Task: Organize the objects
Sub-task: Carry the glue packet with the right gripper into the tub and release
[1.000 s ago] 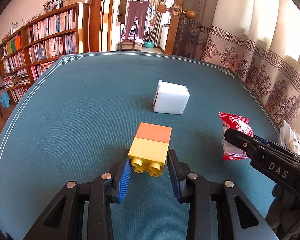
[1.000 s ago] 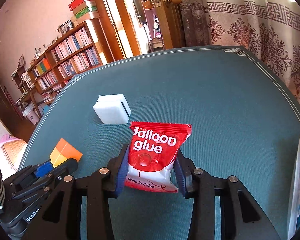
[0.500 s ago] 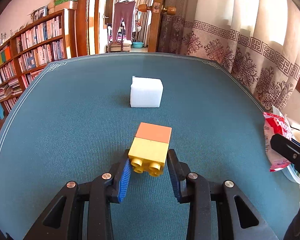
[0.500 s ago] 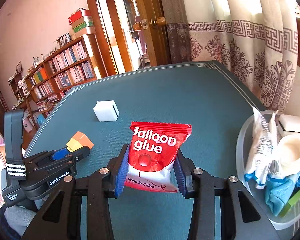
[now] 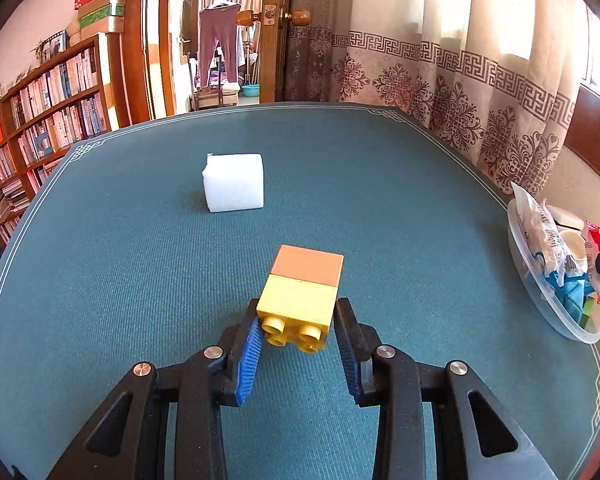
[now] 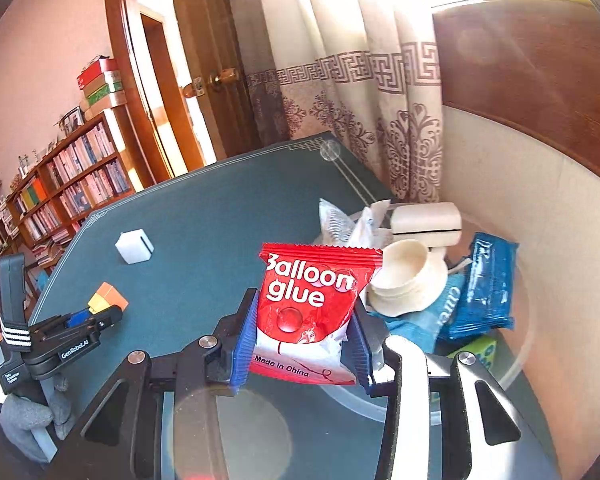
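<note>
teal table (image 5: 140, 280): white cube (image 5: 234, 182), clear bowl (image 5: 556, 312)

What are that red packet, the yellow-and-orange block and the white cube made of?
Red packet: glossy plastic film, judging by the shine, wrinkles and crimped top edge. Yellow-and-orange block: smooth moulded plastic with round studs. White cube: matte, soft-edged, probably foam or sponge, though this is uncertain.

Red glue packet (image 6: 308, 304) upright above clear bowl (image 6: 520, 356), yellow-orange brick (image 5: 302, 292) gripped
</note>
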